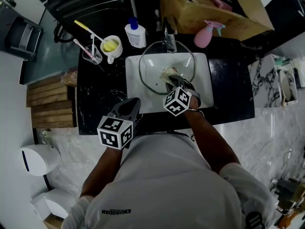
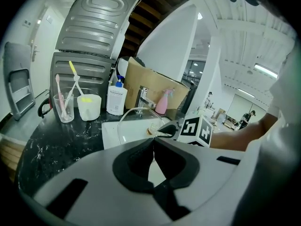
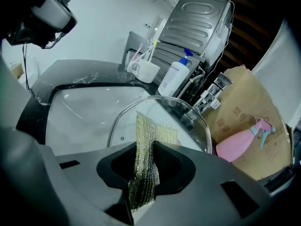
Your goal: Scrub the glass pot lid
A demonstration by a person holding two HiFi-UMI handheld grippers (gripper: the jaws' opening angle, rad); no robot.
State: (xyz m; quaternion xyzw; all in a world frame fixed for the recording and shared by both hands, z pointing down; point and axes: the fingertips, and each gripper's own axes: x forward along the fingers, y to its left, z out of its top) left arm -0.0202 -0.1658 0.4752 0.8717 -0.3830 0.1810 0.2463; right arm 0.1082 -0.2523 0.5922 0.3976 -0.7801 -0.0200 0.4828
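Note:
The glass pot lid point(image 1: 157, 66) with a metal rim stands tilted in the white sink point(image 1: 202, 87). My right gripper point(image 1: 172, 81) reaches over the sink and is shut on a yellow-green mesh scrub cloth point(image 1: 167, 73) that rests against the lid's glass. In the right gripper view the cloth point(image 3: 149, 140) hangs pinched between the jaws of that gripper point(image 3: 143, 150), with the lid point(image 3: 190, 114) just beyond. My left gripper point(image 1: 132, 107) hovers over the counter's front edge, left of the sink and apart from the lid. Its jaws point(image 2: 153, 144) are shut with nothing between them.
A faucet point(image 1: 170, 38) stands behind the sink. On the black counter point(image 1: 95, 104) are a white pump bottle point(image 1: 136, 34), a yellow-filled mug point(image 1: 112, 46) and a glass with toothbrushes point(image 1: 91, 54). A pink spray bottle point(image 1: 207, 35) leans on a cardboard box point(image 1: 209, 8).

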